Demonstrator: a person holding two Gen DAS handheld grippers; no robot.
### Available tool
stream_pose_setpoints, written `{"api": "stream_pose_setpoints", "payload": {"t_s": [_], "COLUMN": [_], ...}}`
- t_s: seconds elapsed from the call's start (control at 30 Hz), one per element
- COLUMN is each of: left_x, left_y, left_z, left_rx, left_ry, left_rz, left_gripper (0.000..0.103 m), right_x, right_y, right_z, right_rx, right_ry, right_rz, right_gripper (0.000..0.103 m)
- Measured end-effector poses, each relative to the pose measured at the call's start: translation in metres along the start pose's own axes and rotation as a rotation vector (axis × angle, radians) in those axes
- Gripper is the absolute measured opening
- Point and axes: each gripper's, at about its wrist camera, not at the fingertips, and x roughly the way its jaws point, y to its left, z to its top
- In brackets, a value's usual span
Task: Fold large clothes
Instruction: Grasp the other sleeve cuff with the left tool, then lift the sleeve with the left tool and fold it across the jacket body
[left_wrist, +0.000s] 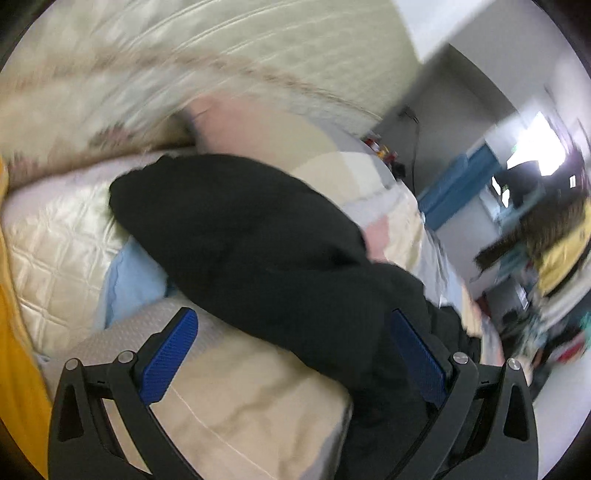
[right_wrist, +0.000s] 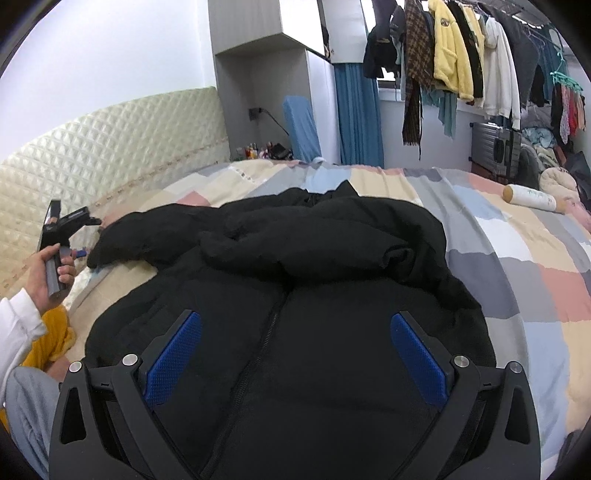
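Note:
A large black zip-up jacket (right_wrist: 314, 258) lies spread on the bed, its zipper (right_wrist: 266, 343) running toward the camera and the upper part bunched in folds. My right gripper (right_wrist: 295, 317) hovers open just above the jacket's front, nothing between its blue pads (right_wrist: 173, 362). In the blurred left wrist view one black sleeve (left_wrist: 240, 221) stretches across the quilt, and my left gripper (left_wrist: 291, 317) stands wide open over it. From the right wrist view the left gripper (right_wrist: 70, 225) is at the far left by the sleeve's end (right_wrist: 122, 240), held in a hand (right_wrist: 44, 273).
A patchwork quilt (right_wrist: 517, 266) covers the bed, with a quilted cream headboard (right_wrist: 110, 147) at the left. A white roll (right_wrist: 532, 199) lies on the far right of the bed. Hanging clothes (right_wrist: 461, 55), a suitcase (right_wrist: 495, 144) and yellow cloth (right_wrist: 55, 336) surround it.

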Motion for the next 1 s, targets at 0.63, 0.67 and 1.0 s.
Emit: {"api": "stream_pose_setpoints", "payload": {"t_s": [0.63,0.67,1.0], "left_x": [0.066,0.063,0.035], "left_y": [0.104,0.098,0.082], "left_z": [0.025,0.026,0.027], "left_rx": [-0.353,-0.35,-0.278], "left_ry": [-0.131,-0.141,-0.223], "left_rz": [-0.162,-0.172,-0.08], "left_gripper": [0.08,0.077,0.019], "right_x": [0.05,0.052,0.039], "right_y": [-0.015,-0.015,-0.008], "right_z": [0.01,0.01,0.013], "right_rx": [0.133,0.137,0.104], "right_ry": [0.1,0.105,0.068], "right_rz": [-0.049,-0.049,-0.024], "right_gripper": [0.103,0.103,0.103]}}
